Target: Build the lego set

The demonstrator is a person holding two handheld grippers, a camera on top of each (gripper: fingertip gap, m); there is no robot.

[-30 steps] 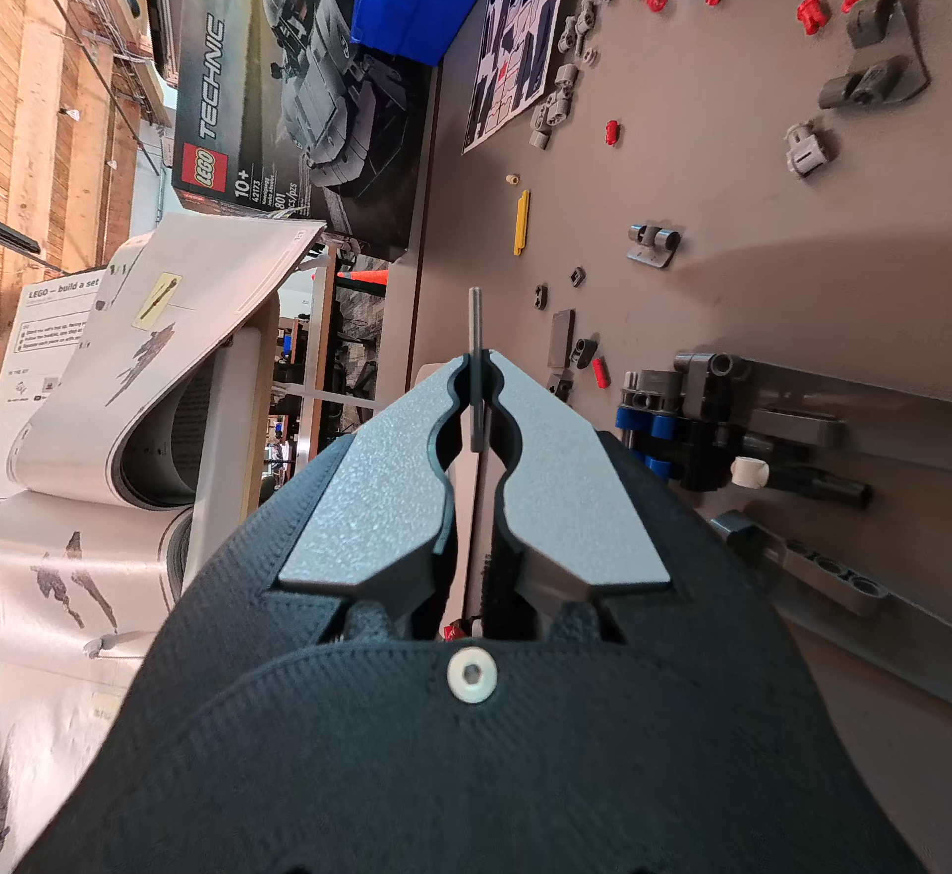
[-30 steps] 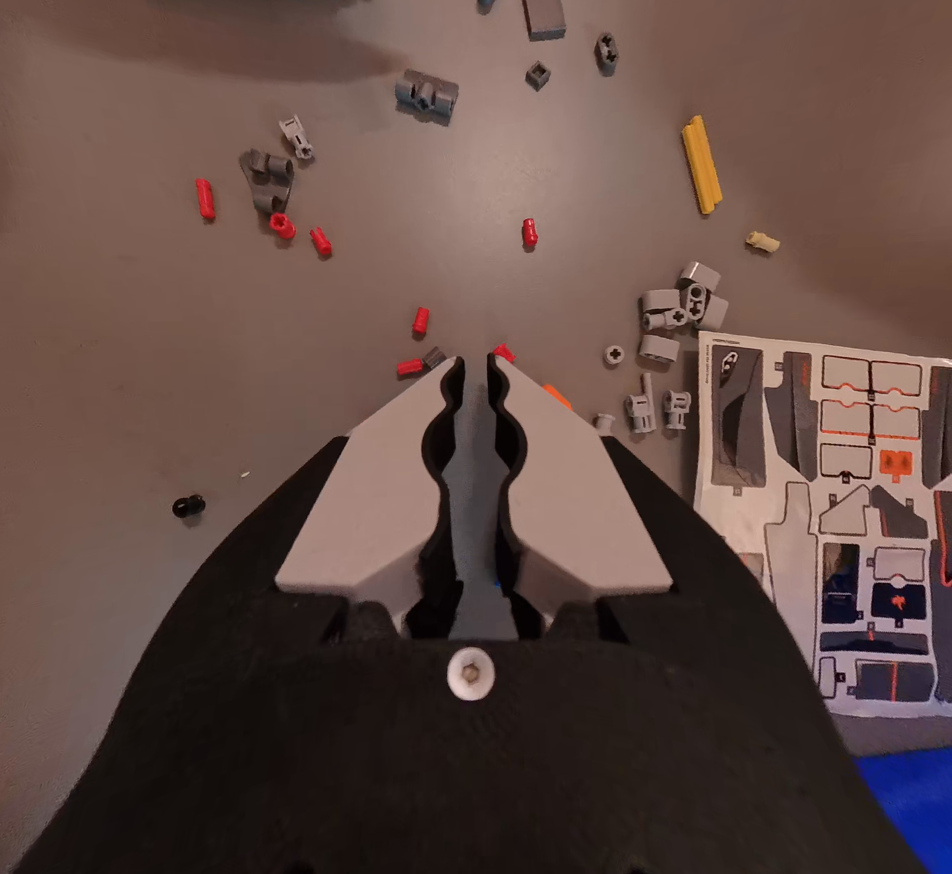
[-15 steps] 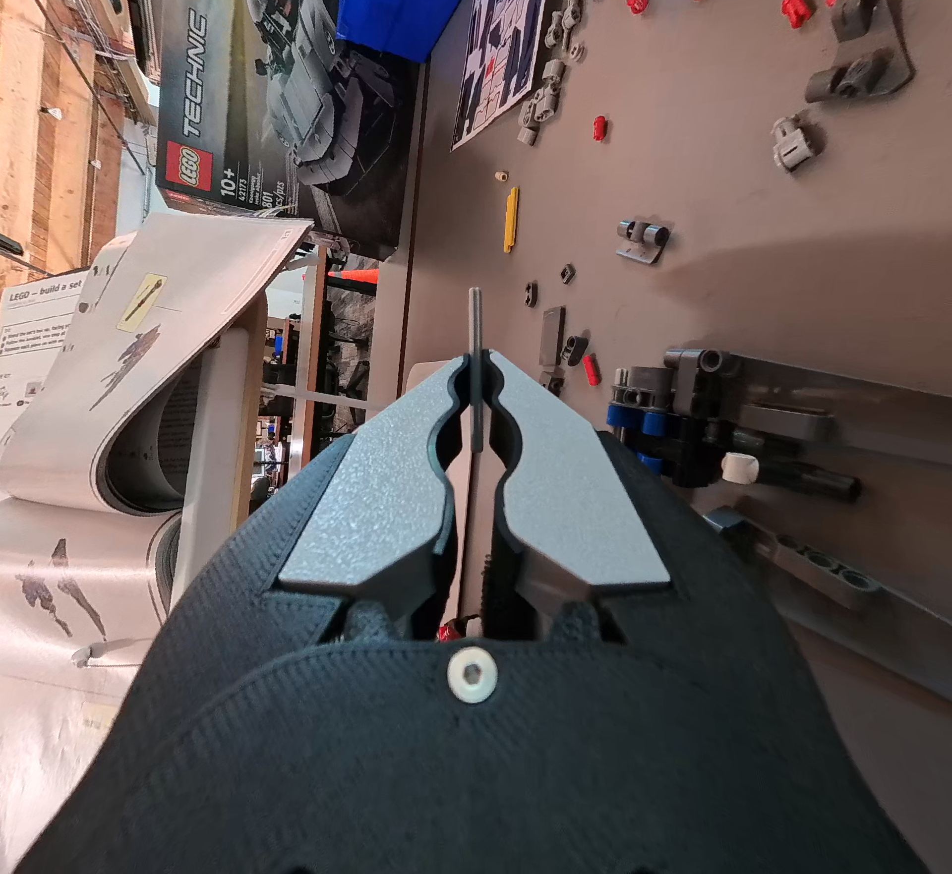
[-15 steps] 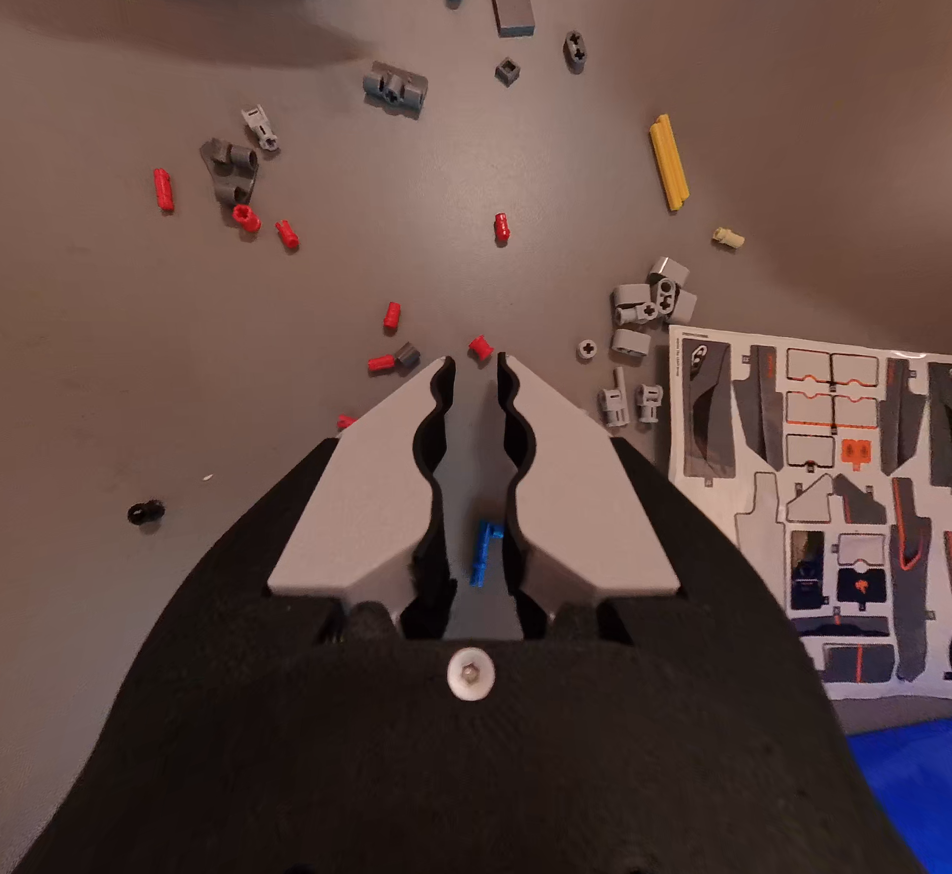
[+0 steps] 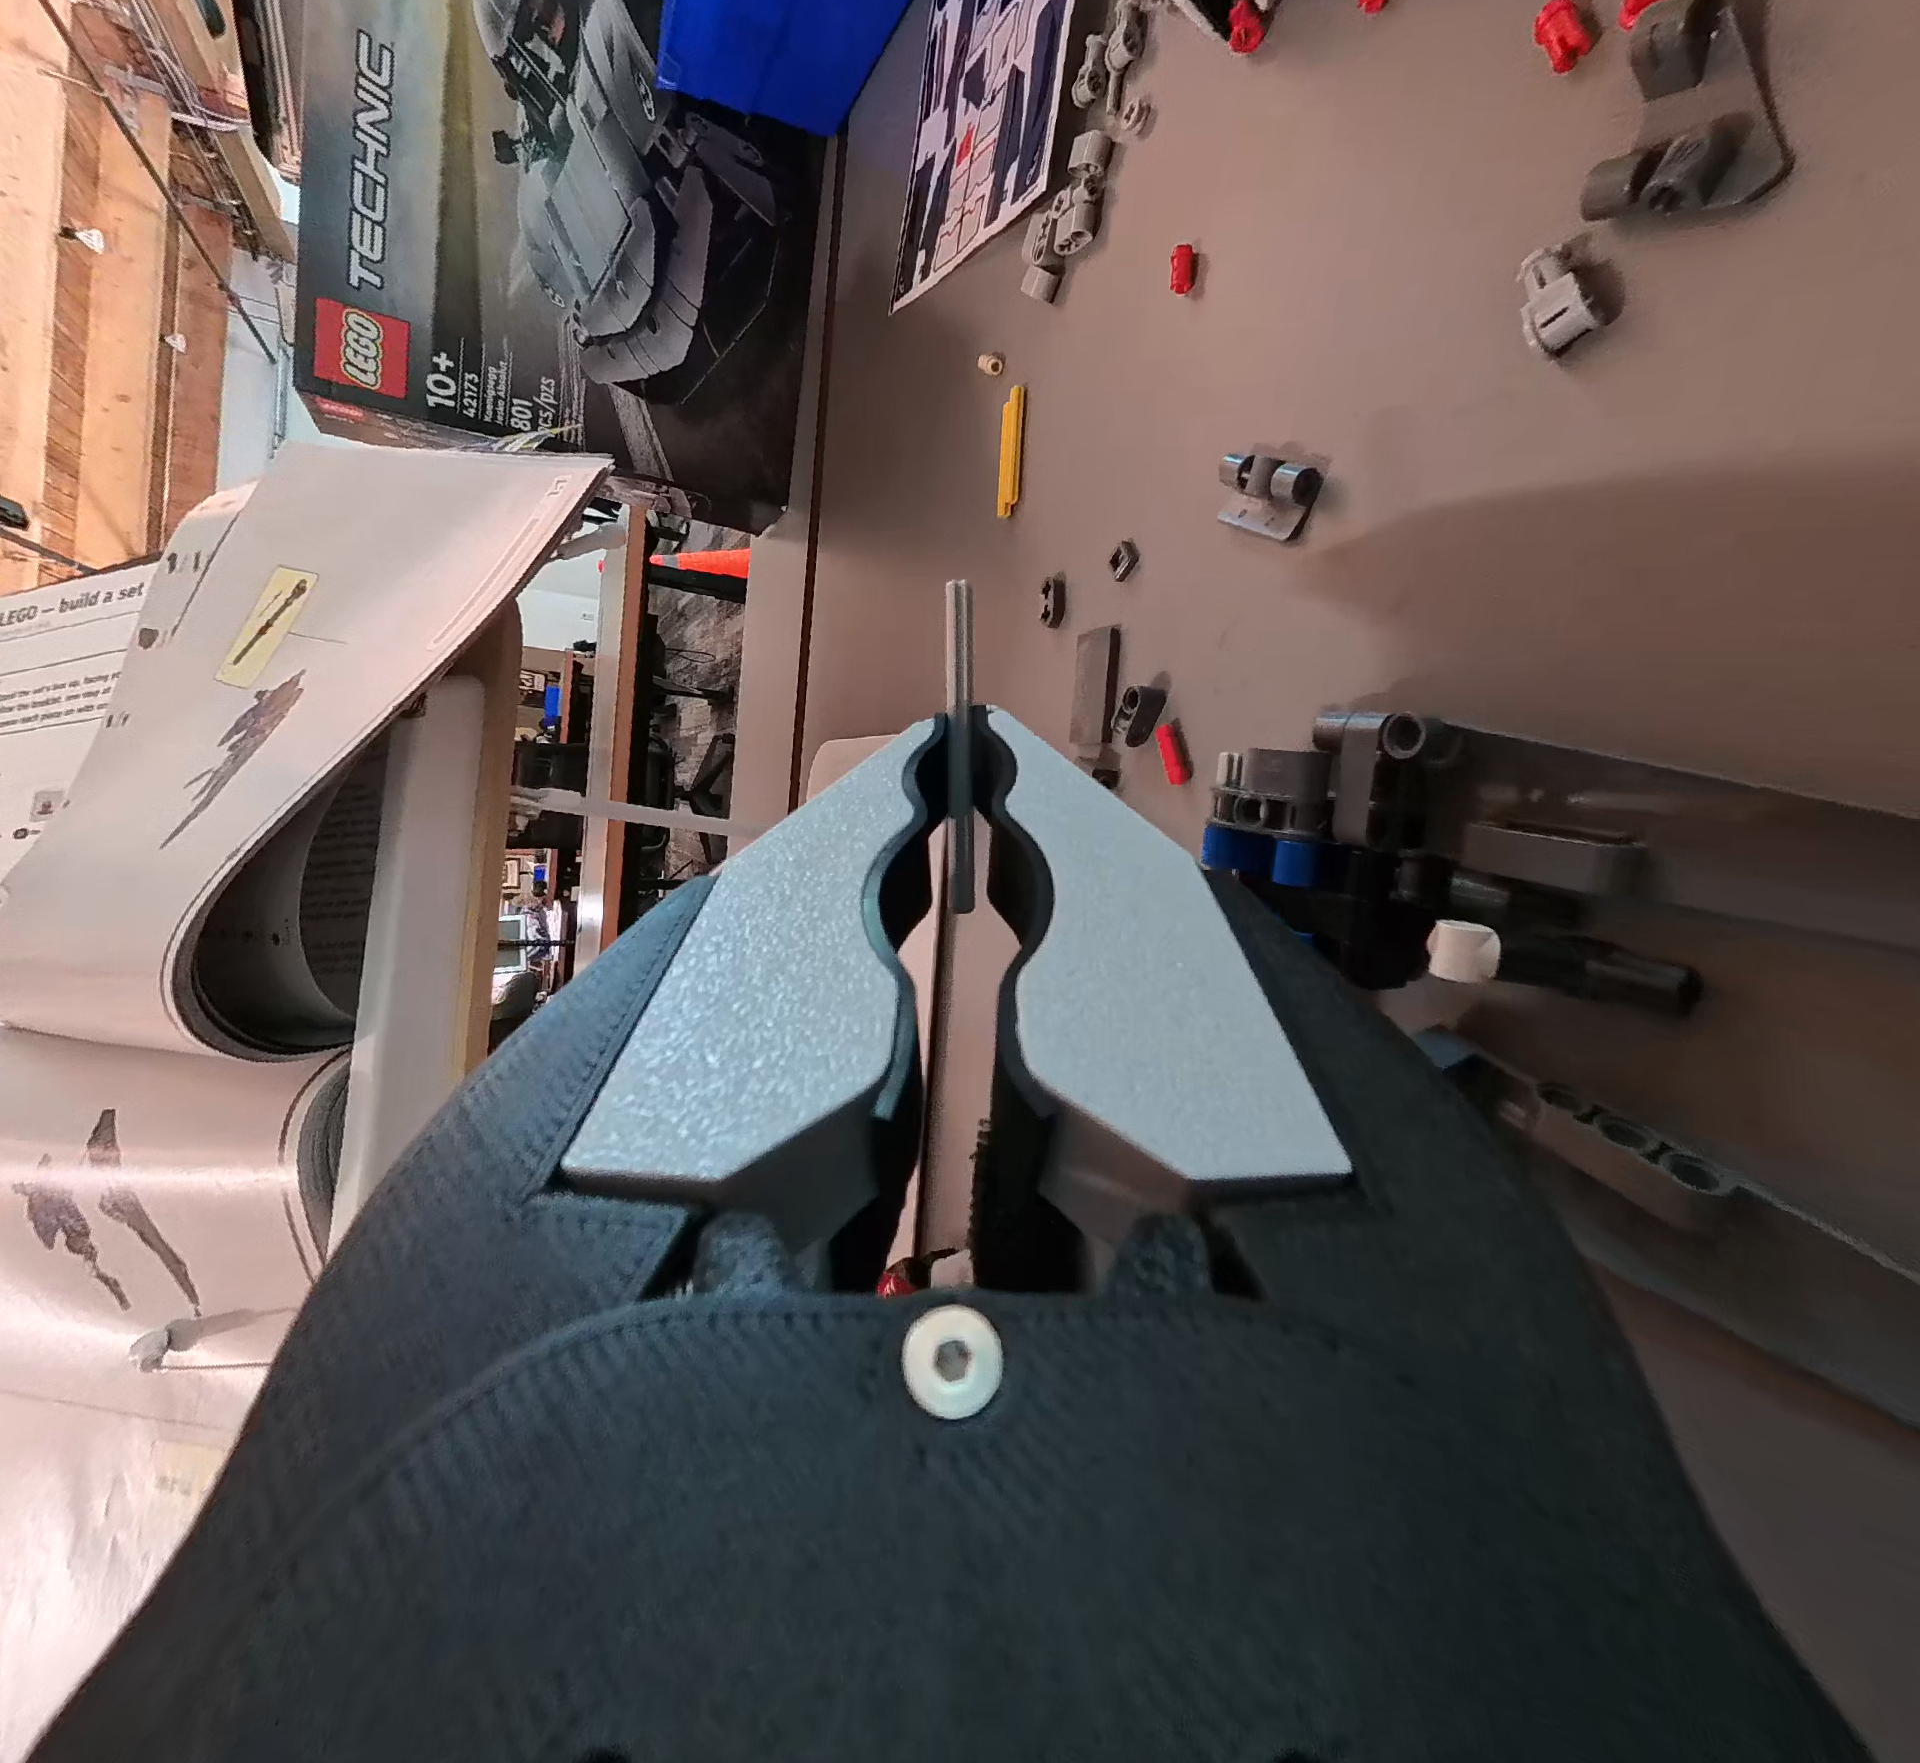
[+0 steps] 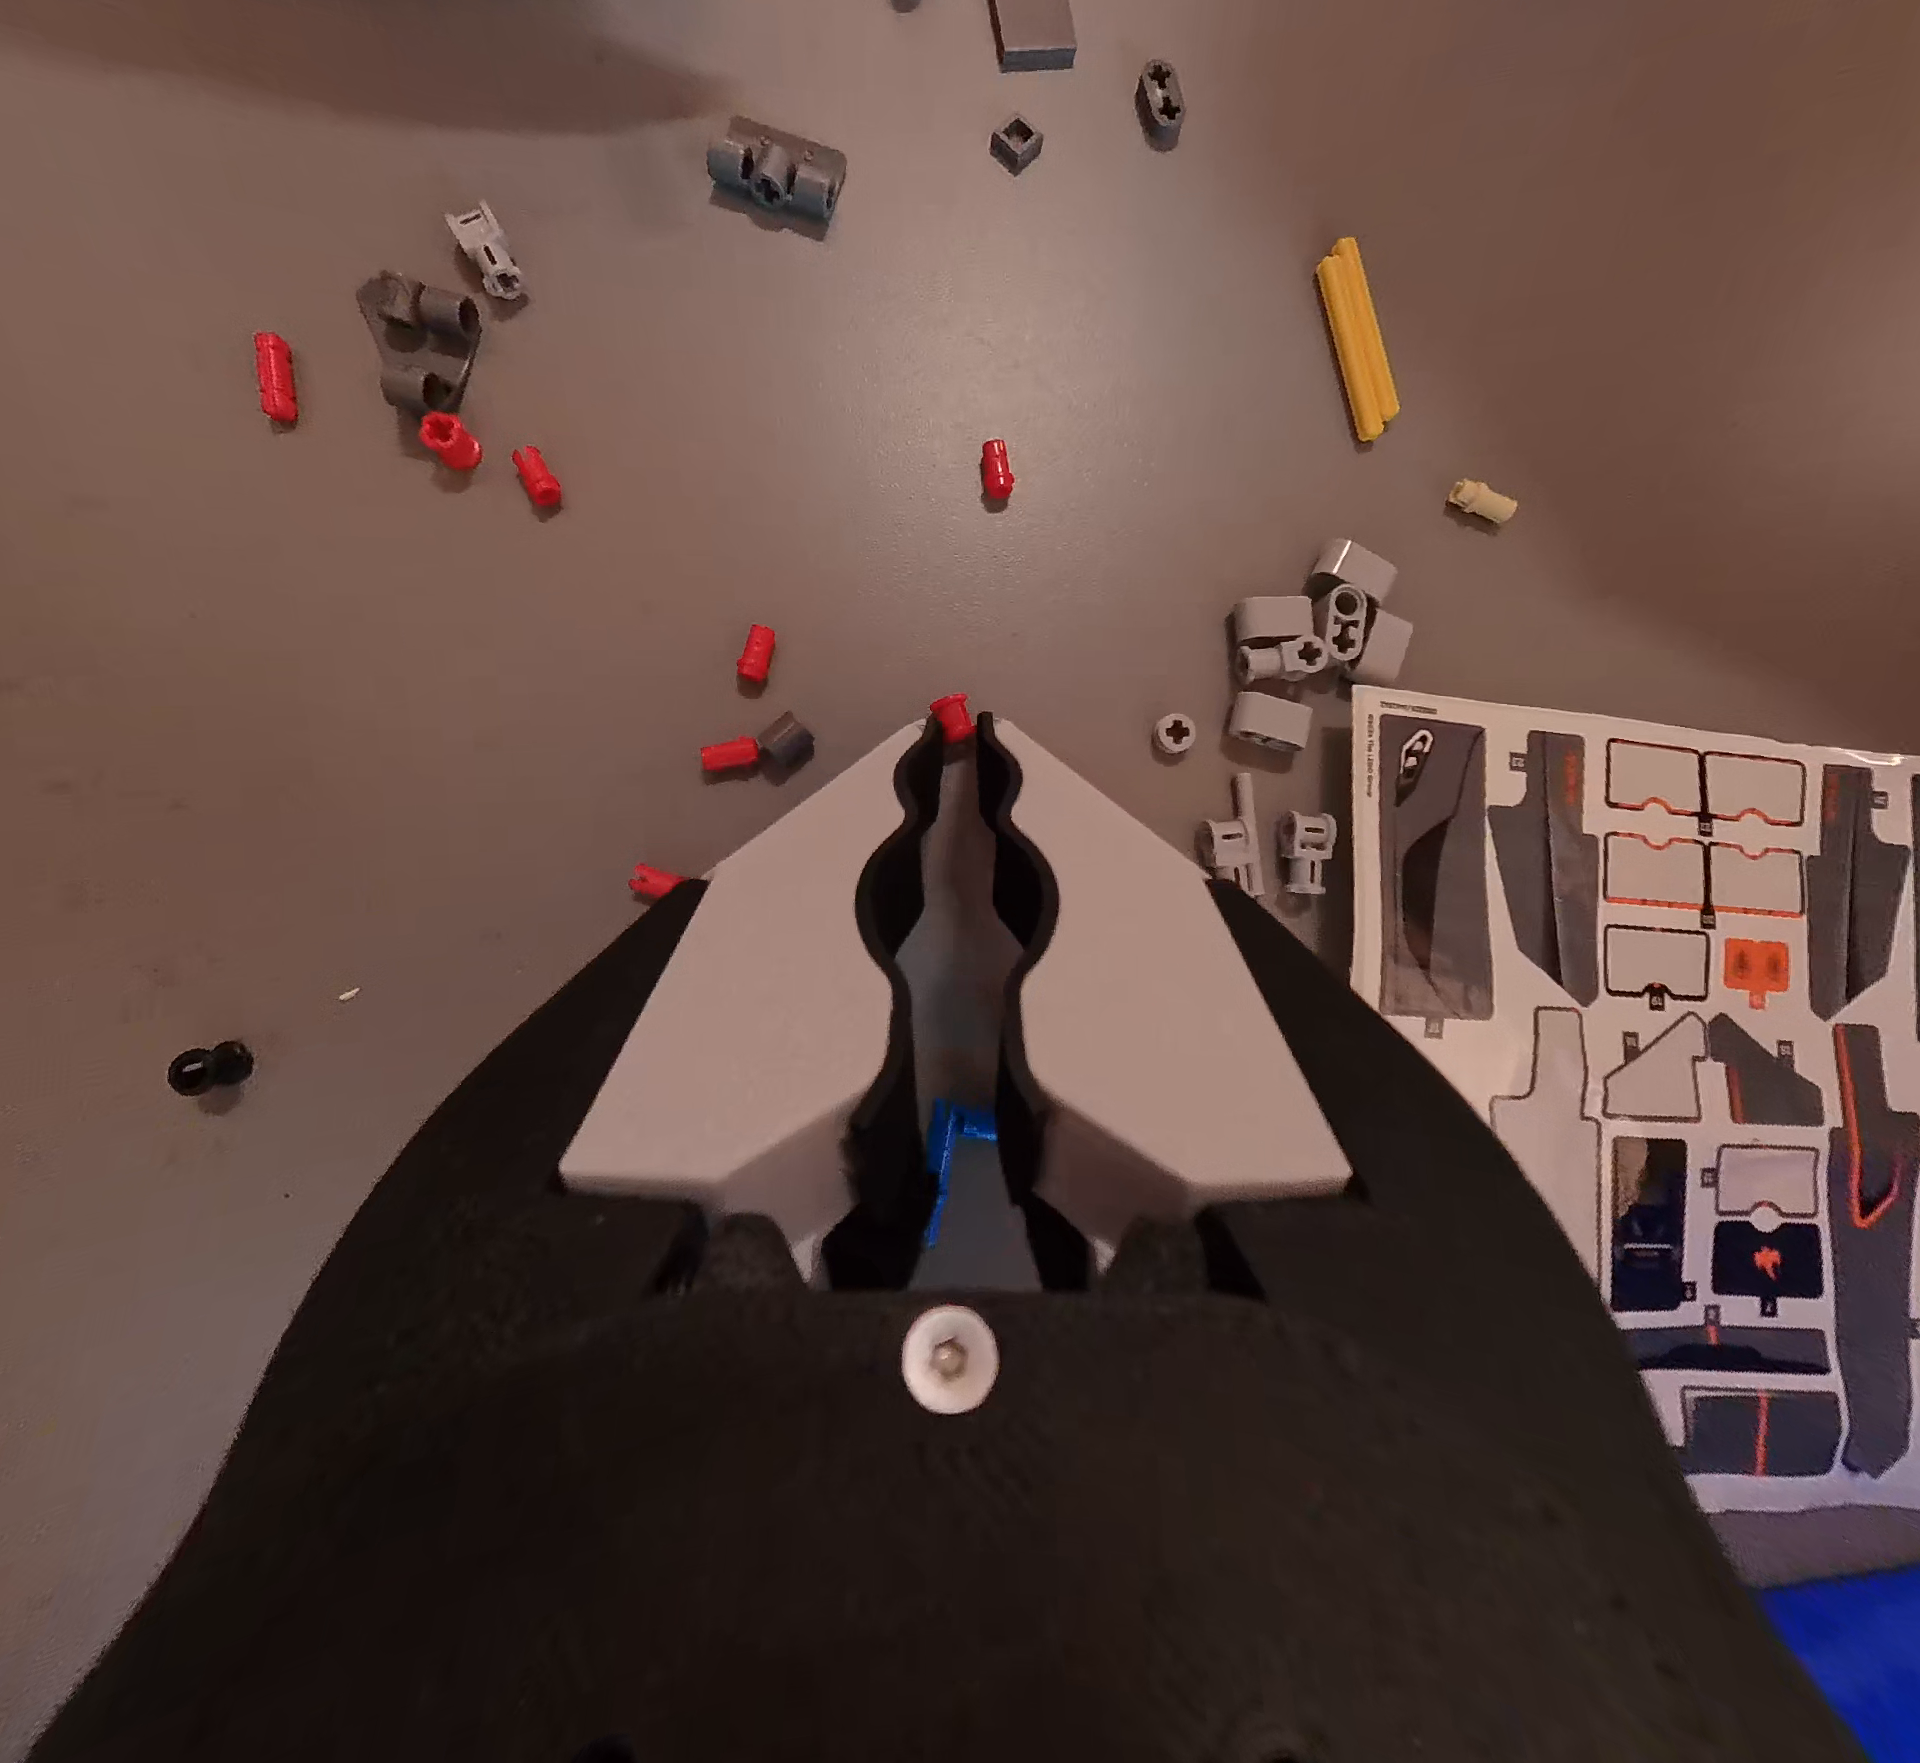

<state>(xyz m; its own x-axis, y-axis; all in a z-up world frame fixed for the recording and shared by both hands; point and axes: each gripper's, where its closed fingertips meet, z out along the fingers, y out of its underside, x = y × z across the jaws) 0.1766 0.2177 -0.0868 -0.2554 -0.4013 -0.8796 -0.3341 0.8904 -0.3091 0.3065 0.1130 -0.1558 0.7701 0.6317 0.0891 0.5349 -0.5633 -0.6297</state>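
Right gripper (image 6: 954, 726) pinched a red pin (image 6: 950, 716) beside the sticker sheet (image 6: 1621, 1038) (lift straight, judged best); left gripper (image 5: 962, 737) clamped a grey axle (image 5: 958, 674).

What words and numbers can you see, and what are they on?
I can't read writing out, but here is where it sits.
Dark set box at the table's back edge: a logo, large lettering, small numbers.
White printed sheet on the far left: a heading and small lines, cut off by the picture's edge.
Open instruction booklet: only pictures are clear.
Sticker sheet: tiny numbers, too small to read.
Loose pieces: none.
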